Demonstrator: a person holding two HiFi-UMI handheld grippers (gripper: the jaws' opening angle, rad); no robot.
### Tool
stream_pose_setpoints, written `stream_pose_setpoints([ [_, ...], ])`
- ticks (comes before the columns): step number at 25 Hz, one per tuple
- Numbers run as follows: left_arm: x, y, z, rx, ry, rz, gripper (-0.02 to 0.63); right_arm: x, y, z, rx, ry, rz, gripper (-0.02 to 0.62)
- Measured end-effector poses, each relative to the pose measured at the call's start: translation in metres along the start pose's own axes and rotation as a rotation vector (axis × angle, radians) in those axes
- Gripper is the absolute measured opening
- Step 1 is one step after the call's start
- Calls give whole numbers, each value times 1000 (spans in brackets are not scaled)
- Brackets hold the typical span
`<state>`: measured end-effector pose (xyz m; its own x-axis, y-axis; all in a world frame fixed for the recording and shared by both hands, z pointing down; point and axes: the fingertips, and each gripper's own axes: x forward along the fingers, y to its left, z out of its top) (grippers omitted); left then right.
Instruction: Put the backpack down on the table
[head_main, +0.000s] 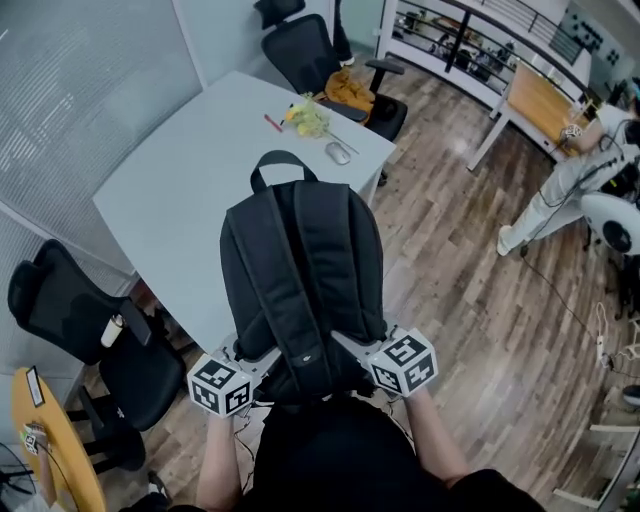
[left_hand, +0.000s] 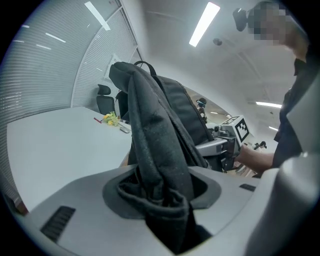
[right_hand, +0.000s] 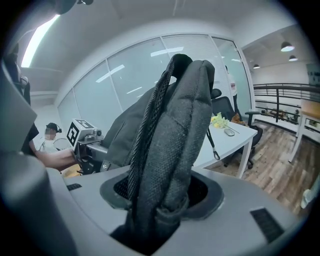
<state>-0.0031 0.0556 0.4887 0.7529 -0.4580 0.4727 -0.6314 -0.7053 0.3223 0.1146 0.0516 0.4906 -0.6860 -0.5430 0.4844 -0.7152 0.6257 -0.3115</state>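
Observation:
A black backpack (head_main: 300, 265) hangs in the air over the near corner of the white table (head_main: 180, 170), its top handle pointing away from me. My left gripper (head_main: 258, 358) is shut on the lower left of the backpack (left_hand: 155, 130), with dark fabric bunched between its jaws. On the other side, my right gripper (head_main: 350, 347) is shut on the lower right of the backpack (right_hand: 175, 125), strap and fabric pinched in the jaws. Each gripper view shows the other gripper across the bag. The pads themselves are hidden by the cloth.
At the table's far end lie a yellow bundle (head_main: 306, 117), a grey mouse (head_main: 338, 152) and a red pen (head_main: 272, 122). Black office chairs stand at the far end (head_main: 320, 60) and near left (head_main: 80, 320). A person (head_main: 565, 190) stands on the wood floor by a wooden desk (head_main: 540, 100).

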Motion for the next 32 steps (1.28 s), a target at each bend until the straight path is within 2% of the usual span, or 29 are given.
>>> stream_pose_setpoints([
  [9,12,76,52,81,9,-104,184,54,-20,56,56,-43,-98,225],
  [19,6,145,69,133,70,-135,184,117,-21,79,155,-51,-116,222],
  [32,13,200,84,80,89,-120,186,167,-39,103,198,-10,-100,219],
])
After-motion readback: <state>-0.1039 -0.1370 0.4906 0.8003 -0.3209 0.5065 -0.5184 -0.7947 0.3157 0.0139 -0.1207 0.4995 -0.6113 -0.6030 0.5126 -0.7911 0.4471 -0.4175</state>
